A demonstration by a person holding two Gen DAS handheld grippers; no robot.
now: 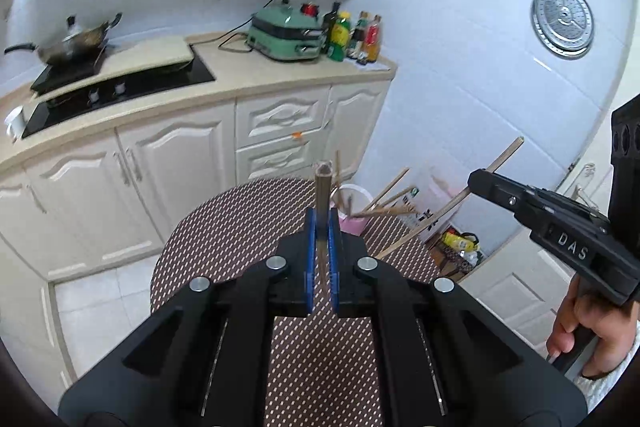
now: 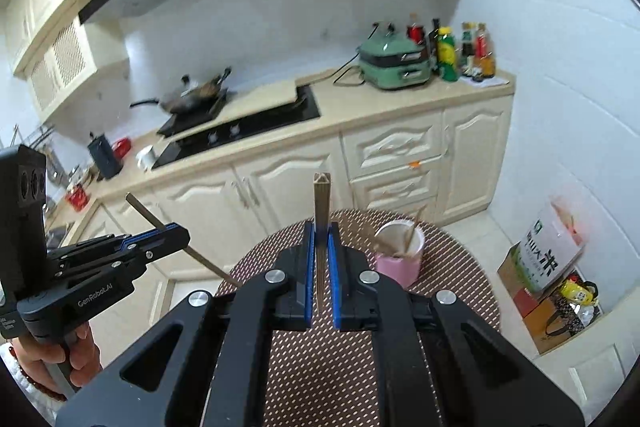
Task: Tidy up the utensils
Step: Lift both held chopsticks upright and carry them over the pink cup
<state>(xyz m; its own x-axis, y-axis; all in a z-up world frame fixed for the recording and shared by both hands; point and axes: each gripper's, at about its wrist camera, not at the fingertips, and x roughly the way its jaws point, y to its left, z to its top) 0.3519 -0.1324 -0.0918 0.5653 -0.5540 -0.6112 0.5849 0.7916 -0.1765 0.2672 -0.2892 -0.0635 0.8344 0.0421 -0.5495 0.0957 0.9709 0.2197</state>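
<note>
L gripper (image 1: 321, 227) clamps one chopstick (image 1: 322, 187), R gripper (image 2: 321, 239) clamps another chopstick (image 2: 322, 199), both sticks upright over the dotted table mat (image 2: 320, 367). Just beyond: pink cup (image 2: 398, 255) w/ more chopsticks. Far back: counter w/ wok (image 2: 196, 93).

Chopstick (image 1: 322, 187) upright, pink cup (image 2: 400, 259) holding chopsticks (image 1: 384, 205)

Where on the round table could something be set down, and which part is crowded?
Bare patterned table lies between the grippers and the pink holder, and along its left edge toward the cabinets. The holder's side is crowded: chopsticks splay outward there.
</note>
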